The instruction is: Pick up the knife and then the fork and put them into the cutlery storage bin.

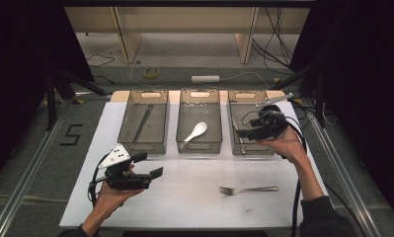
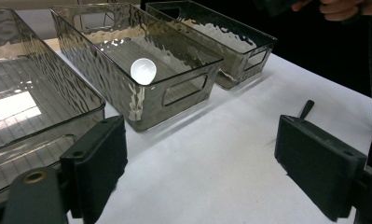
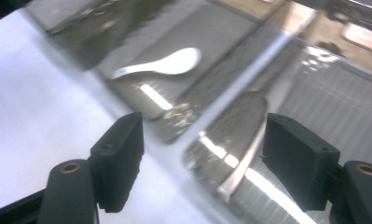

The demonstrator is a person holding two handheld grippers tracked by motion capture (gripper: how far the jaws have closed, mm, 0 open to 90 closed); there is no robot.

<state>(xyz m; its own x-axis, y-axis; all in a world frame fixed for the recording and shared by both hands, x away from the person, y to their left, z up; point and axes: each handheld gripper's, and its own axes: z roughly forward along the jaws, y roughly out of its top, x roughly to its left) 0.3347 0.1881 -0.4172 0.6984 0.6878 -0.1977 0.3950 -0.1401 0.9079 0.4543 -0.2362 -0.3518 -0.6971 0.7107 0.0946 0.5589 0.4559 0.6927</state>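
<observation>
Three smoky clear bins stand in a row on the white mat (image 1: 194,197). The left bin (image 1: 127,123) holds thin dark sticks (image 1: 142,121). A white spoon (image 1: 195,131) (image 2: 143,70) (image 3: 162,64) lies in the middle bin (image 1: 199,148). In the right bin (image 1: 257,150) lies a silvery, knife-like utensil (image 3: 242,163). A metal fork (image 1: 247,189) rests on the mat at the front right. My left gripper (image 1: 148,164) (image 2: 200,154) hovers open over the mat's front left, nothing between its jaws. My right gripper (image 1: 244,131) (image 3: 204,149) is open and empty above the right bin's near end.
Behind the table, a yellow tape roll (image 1: 151,72) and a white cylinder (image 1: 205,78) lie on the floor among cables. Metal rails run along both sides of the table. Bare mat stretches between the fork and the left gripper.
</observation>
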